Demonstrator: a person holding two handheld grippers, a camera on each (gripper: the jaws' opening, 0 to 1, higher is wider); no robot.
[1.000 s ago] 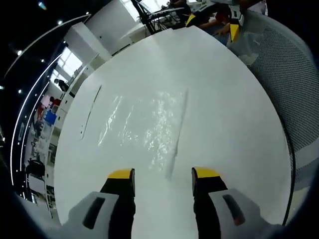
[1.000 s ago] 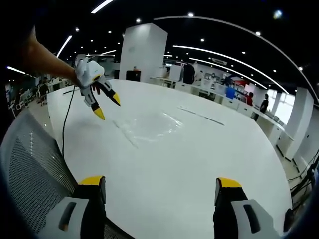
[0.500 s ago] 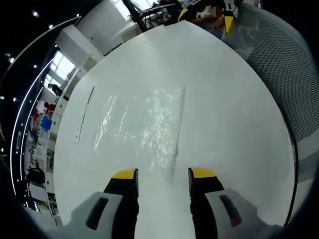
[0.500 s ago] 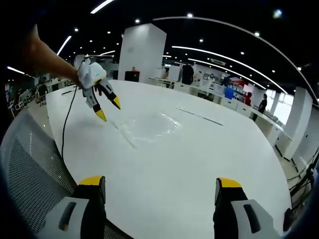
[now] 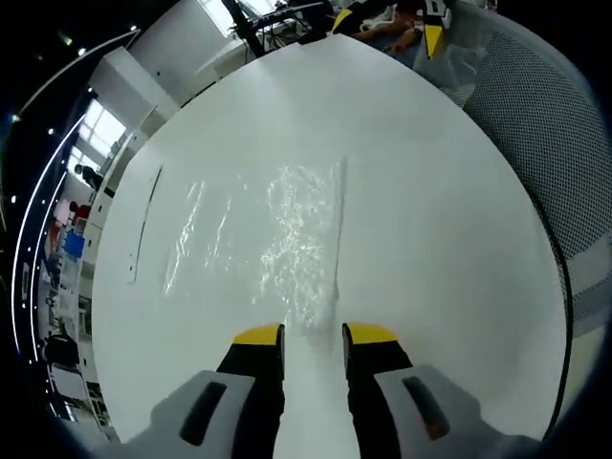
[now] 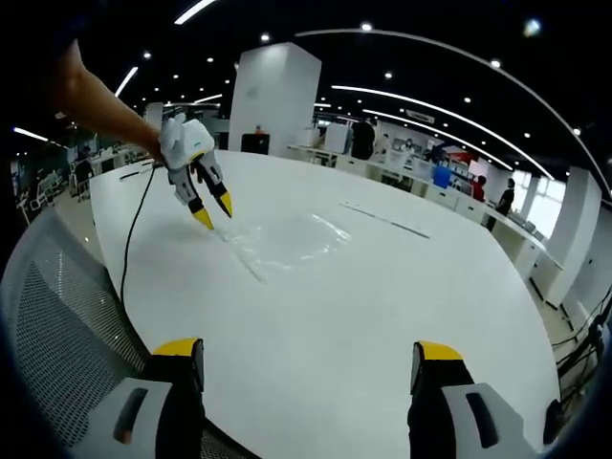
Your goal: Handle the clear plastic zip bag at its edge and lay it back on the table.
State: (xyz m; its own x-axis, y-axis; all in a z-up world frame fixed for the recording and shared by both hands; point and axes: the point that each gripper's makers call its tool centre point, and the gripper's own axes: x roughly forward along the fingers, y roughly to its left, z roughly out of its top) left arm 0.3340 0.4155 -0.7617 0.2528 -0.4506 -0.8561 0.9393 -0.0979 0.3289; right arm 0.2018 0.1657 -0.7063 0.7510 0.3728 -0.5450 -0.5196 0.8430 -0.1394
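Approach step: L gripper (image 5: 313, 335) jaws narrow, unclosed, straddling zip bag (image 5: 277, 239) edge, flat on table (image 5: 440, 229). R gripper (image 6: 308, 354) jaws wide, idle. Next, prob.: pinch edge.

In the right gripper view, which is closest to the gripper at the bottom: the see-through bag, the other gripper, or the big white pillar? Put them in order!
1. Clear zip bag, flat on the white table, mid-view.
2. Left gripper, at the bag's far-left corner; nearly level with the bag.
3. White pillar, beyond the table.

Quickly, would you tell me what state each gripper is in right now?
Left gripper: open, narrow gap, at the zip bag edge, gripping nothing yet.
Right gripper: wide open, empty.
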